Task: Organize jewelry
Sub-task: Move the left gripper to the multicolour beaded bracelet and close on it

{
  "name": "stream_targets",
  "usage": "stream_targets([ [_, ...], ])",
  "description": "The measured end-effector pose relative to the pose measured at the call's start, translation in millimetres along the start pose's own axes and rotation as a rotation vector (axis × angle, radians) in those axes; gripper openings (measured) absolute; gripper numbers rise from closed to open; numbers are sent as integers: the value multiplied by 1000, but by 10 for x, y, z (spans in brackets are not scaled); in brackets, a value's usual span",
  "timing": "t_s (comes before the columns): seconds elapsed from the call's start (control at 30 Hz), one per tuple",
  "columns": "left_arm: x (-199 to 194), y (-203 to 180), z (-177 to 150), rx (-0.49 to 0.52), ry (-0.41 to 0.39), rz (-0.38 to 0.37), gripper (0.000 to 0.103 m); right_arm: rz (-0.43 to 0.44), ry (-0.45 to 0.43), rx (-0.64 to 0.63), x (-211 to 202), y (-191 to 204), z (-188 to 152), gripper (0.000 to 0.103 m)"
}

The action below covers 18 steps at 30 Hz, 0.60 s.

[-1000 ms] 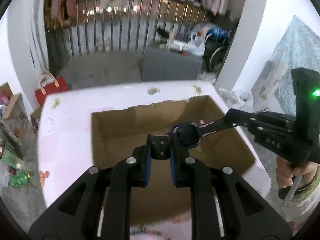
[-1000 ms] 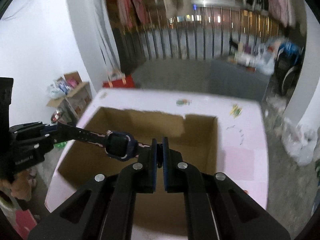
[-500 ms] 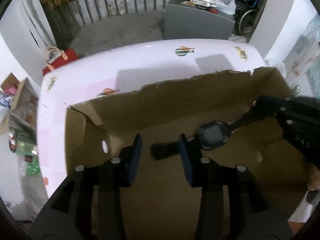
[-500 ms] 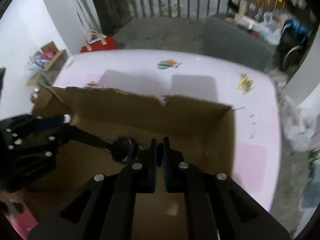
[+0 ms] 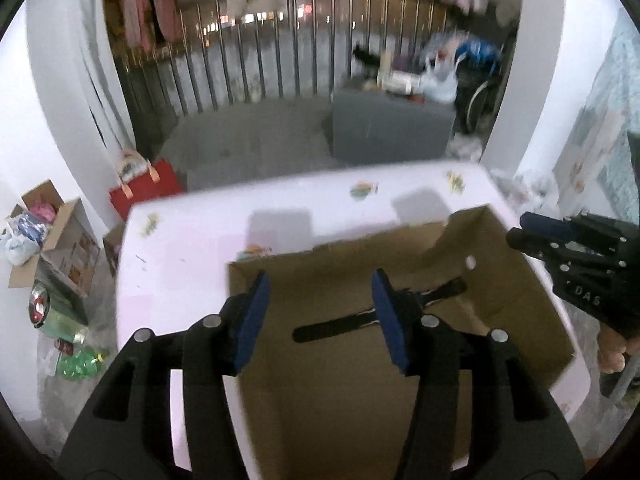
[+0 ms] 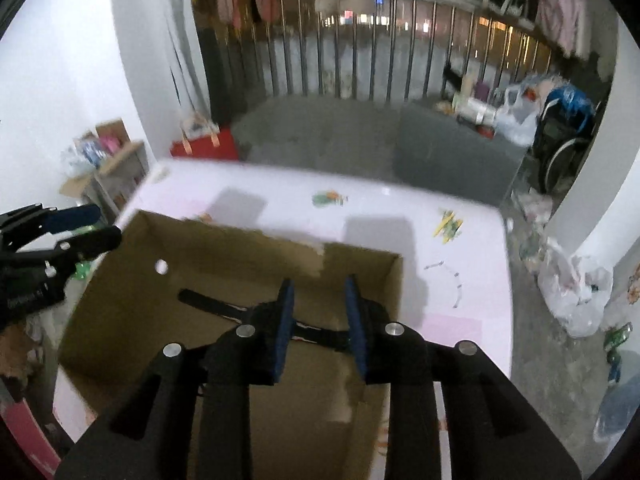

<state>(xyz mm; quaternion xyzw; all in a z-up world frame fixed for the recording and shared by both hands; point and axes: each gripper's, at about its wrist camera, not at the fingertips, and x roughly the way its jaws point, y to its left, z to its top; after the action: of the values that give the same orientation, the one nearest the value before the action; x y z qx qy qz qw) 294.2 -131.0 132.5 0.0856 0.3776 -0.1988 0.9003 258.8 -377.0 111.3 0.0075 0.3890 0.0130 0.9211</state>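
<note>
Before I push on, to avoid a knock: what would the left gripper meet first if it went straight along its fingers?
Probably the watch on the cardboard box floor; the opening left gripper has nothing between its jaws. Depth is uncertain.

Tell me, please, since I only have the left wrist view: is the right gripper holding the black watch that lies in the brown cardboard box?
Observer: No. In the right wrist view the right gripper has its blue pads apart, and the jaws are opening. The strap of the black watch only shows through the gap, lying on the floor of the brown cardboard box.
Operator: Thank you. Does the box wall on my left have a hole like the one on my right?
Observer: Yes, a small round hole shows in that wall, on the side near the left gripper.
</note>
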Motion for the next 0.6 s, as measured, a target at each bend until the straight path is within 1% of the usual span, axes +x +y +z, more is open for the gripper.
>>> stream_targets([
  [0.07, -319, 78, -140, -5, -54, 13, 52, 15, -69, 2, -298, 21, -142, 32],
  [0.13, -605, 160, -360, -1, -100, 13, 54, 21, -112, -1, -518, 56, -325, 32],
  [0.17, -714, 205, -474, -2, -113, 22, 55, 28, -130, -7, -633, 91, -462, 32],
  [0.27, -997, 341, -891, -9, -140, 48, 55, 51, -149, -13, -828, 199, -857, 32],
  [0.3, -1043, 374, -985, -10, -145, 58, 55, 75, -148, -8, -871, 245, -996, 32],
  [0.37, -1134, 424, -1268, -6, -151, 63, 55, 91, -156, 1, -932, 335, -1222, 32],
  [0.5, -1145, 448, -1802, 10, -145, 67, 55, 133, -172, -68, -937, 660, -1677, 32],
  [0.6, -1067, 461, -2132, 11, -125, 39, 55, 157, -169, -129, -903, 942, -1927, 32],
])
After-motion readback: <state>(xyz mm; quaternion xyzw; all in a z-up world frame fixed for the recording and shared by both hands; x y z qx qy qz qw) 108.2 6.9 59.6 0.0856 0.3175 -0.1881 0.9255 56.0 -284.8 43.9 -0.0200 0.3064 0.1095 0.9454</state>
